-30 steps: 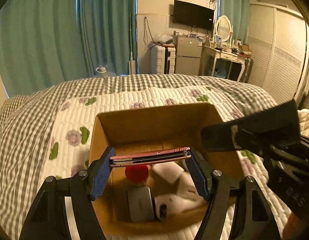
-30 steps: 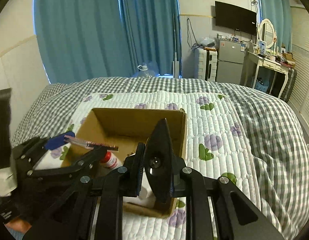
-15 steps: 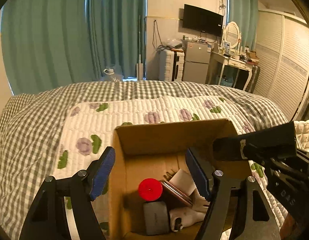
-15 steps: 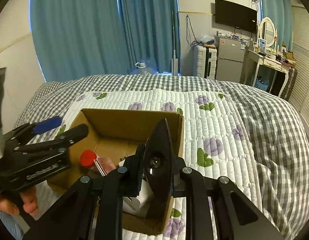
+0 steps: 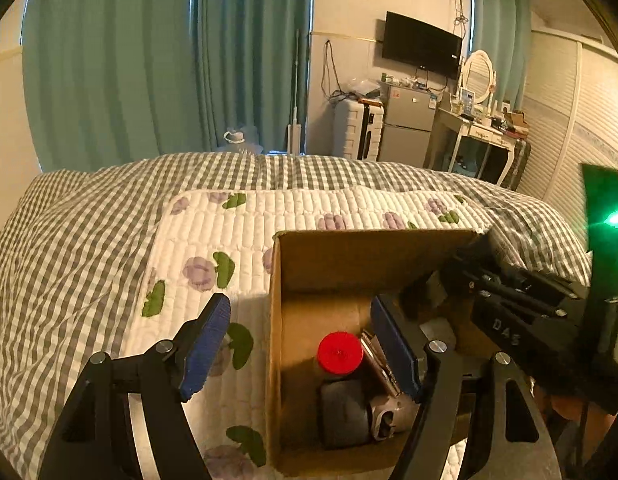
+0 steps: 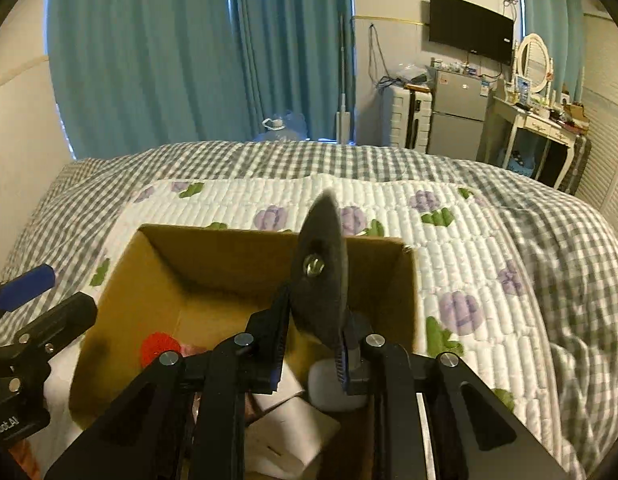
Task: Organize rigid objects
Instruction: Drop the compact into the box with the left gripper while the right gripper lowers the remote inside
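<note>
A brown cardboard box (image 5: pixel 361 256) sits on the quilted bed pad. Inside lie a red-capped bottle (image 5: pixel 340 353), a pink flat case (image 5: pixel 379 364), a dark grey block (image 5: pixel 343 412) and white items (image 6: pixel 289 432). My left gripper (image 5: pixel 305 348) is open and empty, straddling the box's left wall. My right gripper (image 6: pixel 313 344) is shut on a dark grey pointed oval piece (image 6: pixel 321 276) with a bolt, held upright over the box (image 6: pixel 229 256). The red cap (image 6: pixel 161 346) shows blurred there. The right gripper also shows in the left wrist view (image 5: pixel 521 308).
The white floral pad (image 5: pixel 229 232) lies on a grey checked duvet (image 5: pixel 69 240). Teal curtains, a wall TV (image 5: pixel 421 46), a small fridge (image 5: pixel 407 128) and a dressing table (image 5: pixel 481 136) stand beyond the bed. The left gripper's blue finger (image 6: pixel 25 286) shows in the right wrist view.
My left gripper opened and dropped the pink case into the box, then drew back to the left. My right gripper moved over the box, still holding the oval piece.
</note>
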The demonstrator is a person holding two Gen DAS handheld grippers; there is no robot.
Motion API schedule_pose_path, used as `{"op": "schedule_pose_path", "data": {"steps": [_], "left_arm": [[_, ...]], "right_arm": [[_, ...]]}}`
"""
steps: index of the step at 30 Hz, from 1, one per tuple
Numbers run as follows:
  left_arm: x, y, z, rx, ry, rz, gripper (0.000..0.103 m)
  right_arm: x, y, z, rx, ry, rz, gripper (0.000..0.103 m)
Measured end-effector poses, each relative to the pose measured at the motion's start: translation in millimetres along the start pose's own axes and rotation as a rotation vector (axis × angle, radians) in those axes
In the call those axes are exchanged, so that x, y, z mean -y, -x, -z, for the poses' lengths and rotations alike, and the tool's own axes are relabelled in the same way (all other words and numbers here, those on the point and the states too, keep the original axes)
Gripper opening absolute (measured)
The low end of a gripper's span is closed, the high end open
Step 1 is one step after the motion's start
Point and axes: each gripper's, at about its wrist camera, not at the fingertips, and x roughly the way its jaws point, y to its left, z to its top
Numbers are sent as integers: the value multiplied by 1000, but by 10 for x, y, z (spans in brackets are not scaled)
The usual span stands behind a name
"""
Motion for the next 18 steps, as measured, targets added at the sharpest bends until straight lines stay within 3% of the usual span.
{"op": "schedule_pose_path", "data": {"steps": [2,9,18], "left_arm": [[-9,22,23,-7,-3,-3,75],[-13,309,70,3,5,-3,75],[199,1142,72,114,-29,11,80]], "right_arm": [[-13,138,-14,37,-9,-4,62],[-66,745,-46,87,5,-8,62],[-11,1655,81,154,-5,22,63]]}}
